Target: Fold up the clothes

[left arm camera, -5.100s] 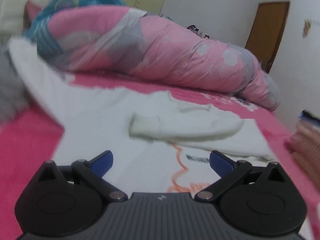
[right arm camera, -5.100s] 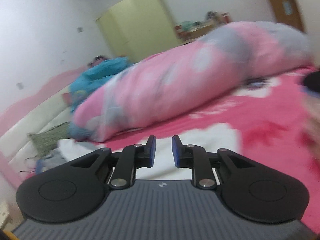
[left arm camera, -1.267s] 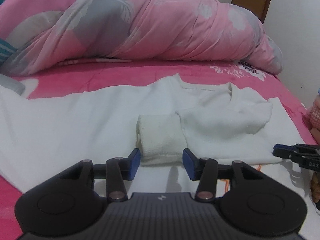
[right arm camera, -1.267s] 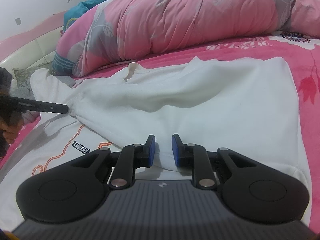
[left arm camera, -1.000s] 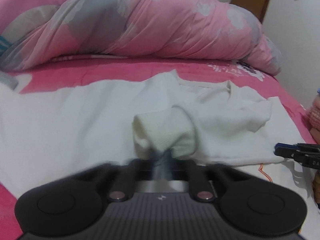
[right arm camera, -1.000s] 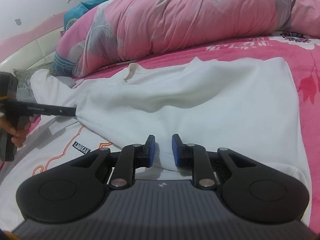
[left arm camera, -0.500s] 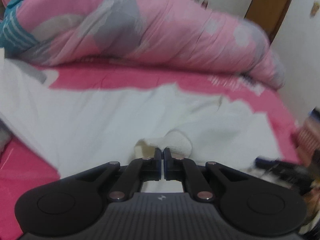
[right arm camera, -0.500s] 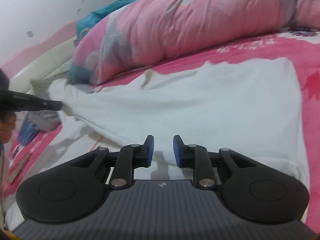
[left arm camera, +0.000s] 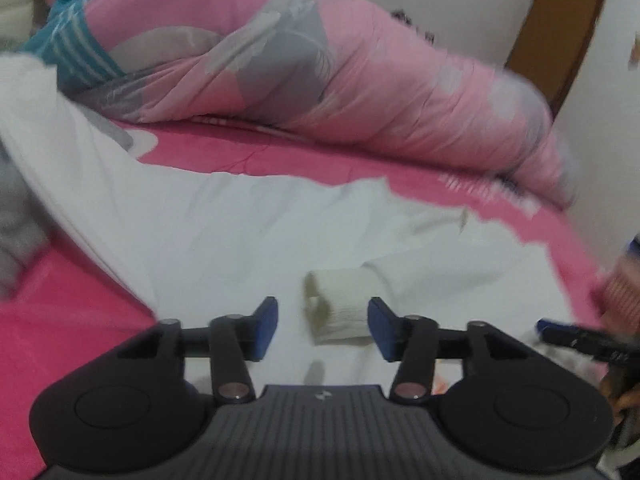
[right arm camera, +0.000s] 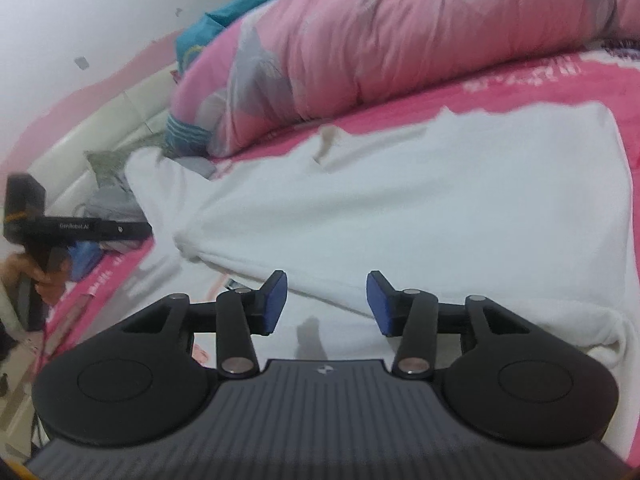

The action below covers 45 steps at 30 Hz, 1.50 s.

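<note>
Low in the frame's centre, the ribbed cuff (left arm camera: 340, 312) of the limp white sweatshirt (right arm camera: 420, 208) offers thick purchase between the left gripper (left arm camera: 322, 326)'s spread jaws; the right gripper (right arm camera: 326, 300) gapes empty.

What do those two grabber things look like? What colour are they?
Both match. The left gripper and right gripper have a black ribbed body, two round black discs, silver rivets on black linkage bars, and blue pads on the fingertips. A small white logo sits at the centre.
</note>
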Motion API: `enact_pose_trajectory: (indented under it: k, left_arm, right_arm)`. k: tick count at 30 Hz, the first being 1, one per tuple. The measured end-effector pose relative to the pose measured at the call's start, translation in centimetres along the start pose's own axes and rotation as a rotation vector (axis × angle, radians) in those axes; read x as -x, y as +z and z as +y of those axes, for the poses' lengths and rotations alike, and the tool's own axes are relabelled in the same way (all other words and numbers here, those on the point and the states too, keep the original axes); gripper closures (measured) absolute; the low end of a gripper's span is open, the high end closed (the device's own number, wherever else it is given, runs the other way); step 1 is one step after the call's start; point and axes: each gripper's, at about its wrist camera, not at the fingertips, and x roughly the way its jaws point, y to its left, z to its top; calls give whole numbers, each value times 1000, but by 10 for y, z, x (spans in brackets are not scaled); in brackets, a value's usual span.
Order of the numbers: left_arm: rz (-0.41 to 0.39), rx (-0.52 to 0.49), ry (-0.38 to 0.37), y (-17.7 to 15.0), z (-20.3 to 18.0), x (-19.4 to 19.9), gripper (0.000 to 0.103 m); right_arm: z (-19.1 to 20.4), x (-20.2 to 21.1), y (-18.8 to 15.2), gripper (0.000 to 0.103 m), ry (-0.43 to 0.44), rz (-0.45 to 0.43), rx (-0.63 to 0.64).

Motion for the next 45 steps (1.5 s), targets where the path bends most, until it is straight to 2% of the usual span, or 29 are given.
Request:
enact_pose_trajectory:
  k: [1, 4, 7, 10, 12, 16, 20, 23, 28, 32, 35, 37, 40, 42, 45]
  left_arm:
    - [-10, 26, -23, -2, 1, -3, 43]
    - [-41, 106, -81, -8, 5, -11, 41]
    - [-84, 184, -74, -12, 16, -22, 41]
    - [-116, 217, -62, -21, 26, -32, 41]
    - [-133, 240, -61, -27, 35, -39, 41]
    - [-150, 304, -118, -37, 56, -43, 41]
    - [-176, 279, -196, -41, 55, -46, 34]
    - [-174, 249, -204, -43, 49, -47, 32]
    - [-180, 257, -213, -45, 51, -47, 31]
    - [-191, 262, -214, -46, 51, -44, 31]
    - [-203, 233, -182, -42, 43, -24, 32]
    - [-213, 195, -177, -39, 33, -3, 32]
    - [-186, 104, -154, -42, 11, 30, 32]
    - [-126, 18, -154, -52, -9, 46, 32]
    - [-24, -120, -167, -80, -41, 54, 34]
  right_arm:
    - [7, 4, 3, 59, -11, -18, 7]
    - [39, 13, 14, 59, -40, -45, 80]
    - [88, 10, 26, 59, -96, -10, 263]
    - [133, -9, 30, 59, -127, 17, 470]
    - [154, -28, 30, 59, -144, 30, 547]
    - [173, -65, 13, 59, -158, 69, 660]
    - [167, -62, -17, 59, -155, 85, 585]
    - [152, -37, -38, 59, -211, 87, 527]
    - [108, 22, -56, 59, -379, 100, 395]
    - [77, 81, -69, 60, -534, 69, 224]
    - [72, 122, -80, 60, -583, 23, 114]
    - [74, 133, -81, 61, -599, 20, 111]
    - [83, 120, -70, 65, -539, 50, 159]
    - [92, 93, -62, 65, -471, 81, 181]
    - [94, 46, -57, 68, -373, 129, 143]
